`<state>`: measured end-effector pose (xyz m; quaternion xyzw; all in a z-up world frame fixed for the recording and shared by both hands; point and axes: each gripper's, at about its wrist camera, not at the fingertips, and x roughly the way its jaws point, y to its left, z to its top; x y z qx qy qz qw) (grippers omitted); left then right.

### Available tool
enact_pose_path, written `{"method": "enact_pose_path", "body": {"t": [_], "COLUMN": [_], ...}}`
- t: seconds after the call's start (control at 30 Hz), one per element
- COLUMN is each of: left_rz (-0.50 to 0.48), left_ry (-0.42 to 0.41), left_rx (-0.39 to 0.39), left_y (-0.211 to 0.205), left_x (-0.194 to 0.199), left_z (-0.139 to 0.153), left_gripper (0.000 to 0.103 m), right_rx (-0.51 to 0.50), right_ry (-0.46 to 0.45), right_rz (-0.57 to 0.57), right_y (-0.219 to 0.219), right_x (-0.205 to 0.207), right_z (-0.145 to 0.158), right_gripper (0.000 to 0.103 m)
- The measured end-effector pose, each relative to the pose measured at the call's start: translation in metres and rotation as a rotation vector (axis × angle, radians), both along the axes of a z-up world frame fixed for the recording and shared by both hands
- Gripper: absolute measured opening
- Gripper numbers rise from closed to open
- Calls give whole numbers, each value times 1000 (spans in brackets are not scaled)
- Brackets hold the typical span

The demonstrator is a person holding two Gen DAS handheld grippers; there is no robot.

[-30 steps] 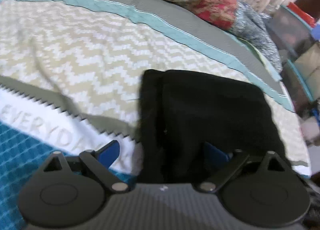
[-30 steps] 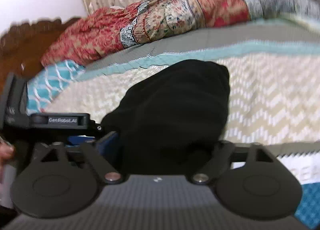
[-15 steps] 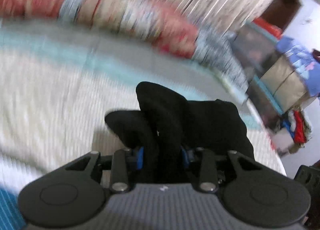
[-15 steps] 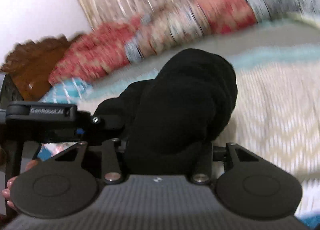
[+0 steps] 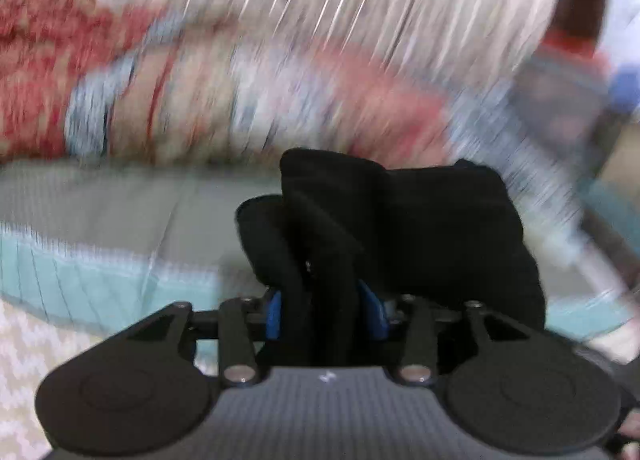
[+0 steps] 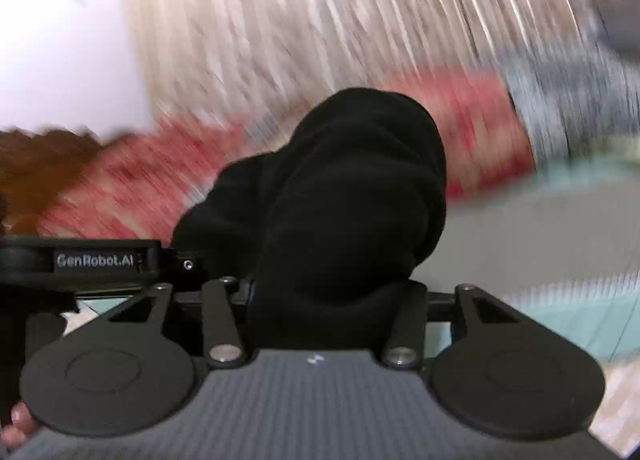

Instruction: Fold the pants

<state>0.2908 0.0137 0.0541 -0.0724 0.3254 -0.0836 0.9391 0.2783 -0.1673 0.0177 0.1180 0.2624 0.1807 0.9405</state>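
The folded black pants (image 5: pixel 420 228) hang bunched above the bed, held at two places. My left gripper (image 5: pixel 322 312) has its blue pads (image 5: pixel 274 316) pressed against a thick fold of the cloth, though its jaws are easing open. In the right wrist view the pants (image 6: pixel 360 180) bulge up over my right gripper (image 6: pixel 332 292) and hide its fingertips. Its jaws grip the bundle from both sides and are also opening slightly. The left gripper's body (image 6: pixel 80 260) shows at the left of that view. Everything behind the pants is blurred.
Below lie the bed's grey band (image 5: pixel 100 200), teal band (image 5: pixel 80 280) and chevron blanket (image 5: pixel 24 360). A red patchwork quilt roll (image 5: pixel 200 100) lies along the far side under a pale curtain (image 5: pixel 360 20). A wooden headboard (image 6: pixel 36 168) stands left, stacked boxes (image 5: pixel 568 100) right.
Both grippers went from open around the pants lying flat on the bed to clamped on them. The pants are lifted and carried toward the quilt roll and curtain.
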Motion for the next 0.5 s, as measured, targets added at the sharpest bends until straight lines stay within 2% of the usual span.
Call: {"method": "enact_pose_path", "body": {"t": [0.03, 0.07, 0.1, 0.13, 0.2, 0.27, 0.37, 0.43, 0.5], "left_rz": [26, 56, 69, 66, 51, 63, 84, 103, 118], "left_ry": [103, 147, 103, 63, 53, 48, 64, 84, 99], "left_rx": [61, 98, 92, 97, 110, 89, 61, 60, 73], "left_y": [-5, -7, -7, -7, -7, -1, 4, 7, 8], "left_x": [15, 16, 9, -1, -14, -30, -61, -83, -104], "left_z": [-28, -46, -49, -46, -38, -29, -16, -9, -3], "left_gripper": [39, 45, 50, 51, 58, 61, 64, 76, 78], "right_rx": [-67, -67, 4, 15, -29, -59, -65, -55, -27], "right_ry": [126, 183, 168, 169, 151, 111, 67, 56, 64], "right_rz": [-39, -81, -125, -130, -131, -163, -187, -190, -189], "right_y": [6, 4, -4, -7, -8, -11, -21, -28, -36], "right_x": [14, 18, 11, 6, -8, -34, -76, -104, -136], "right_z": [-20, -33, -34, -30, -19, -8, 2, 7, 8], "right_gripper": [60, 79, 91, 92, 92, 92, 92, 93, 94]}}
